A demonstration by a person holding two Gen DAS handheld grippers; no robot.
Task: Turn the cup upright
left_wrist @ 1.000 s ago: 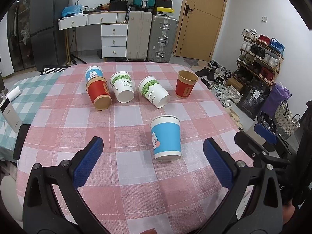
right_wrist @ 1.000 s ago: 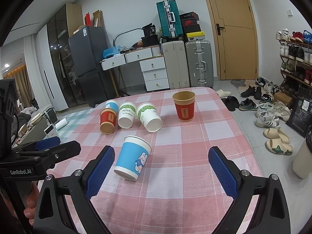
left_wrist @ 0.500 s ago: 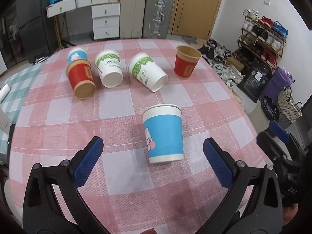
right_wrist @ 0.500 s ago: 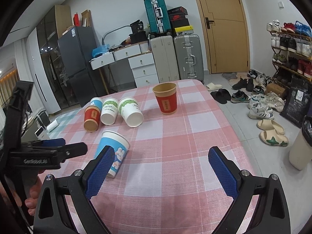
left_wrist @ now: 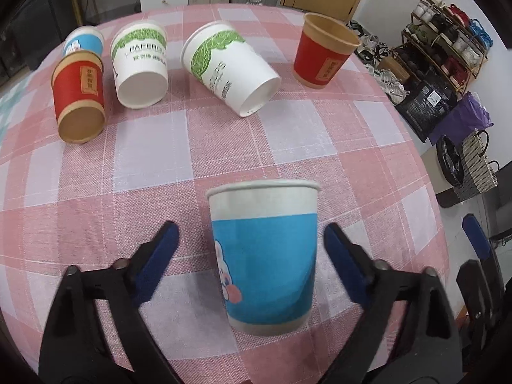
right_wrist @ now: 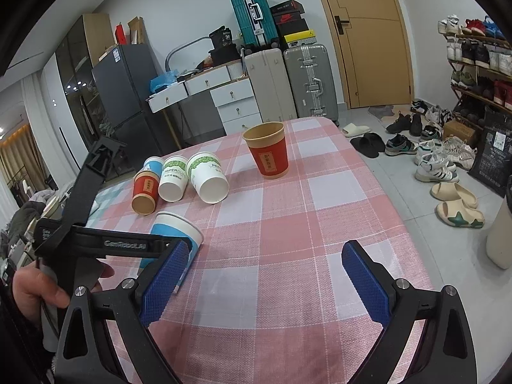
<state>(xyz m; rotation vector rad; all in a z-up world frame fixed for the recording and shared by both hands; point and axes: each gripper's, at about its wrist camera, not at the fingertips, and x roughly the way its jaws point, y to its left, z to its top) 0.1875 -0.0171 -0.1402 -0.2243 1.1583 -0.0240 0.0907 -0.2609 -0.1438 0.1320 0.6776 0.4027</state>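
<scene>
Since a second ago the left claw (left_wrist: 249, 252) has closed in on the blue paper cup with a cartoon rabbit (left_wrist: 265, 256), which now fills the gap between its two blue-padded fingers (left_wrist: 160, 249); the cup itself has not shifted on the pink-and-white checked surface (left_wrist: 153, 160). That claw is spread wide and grips nothing: a pad stands on either side of the cup wall, each with a clear gap. The cup lies on its side with its long axis running straight ahead of the left claw, white rim at the far end and base nearest the wrist, so the pads face its curved sides squarely. The right claw (right_wrist: 265, 281) is likewise wide apart and empty, hanging off to the cup's right with the cup (right_wrist: 174, 233) just beyond its left finger, so the left hand is plainly the nearer one. Closing on the mid-body and tipping the rim upward looks like the coming move; thin paper may dent under a hard squeeze.
</scene>
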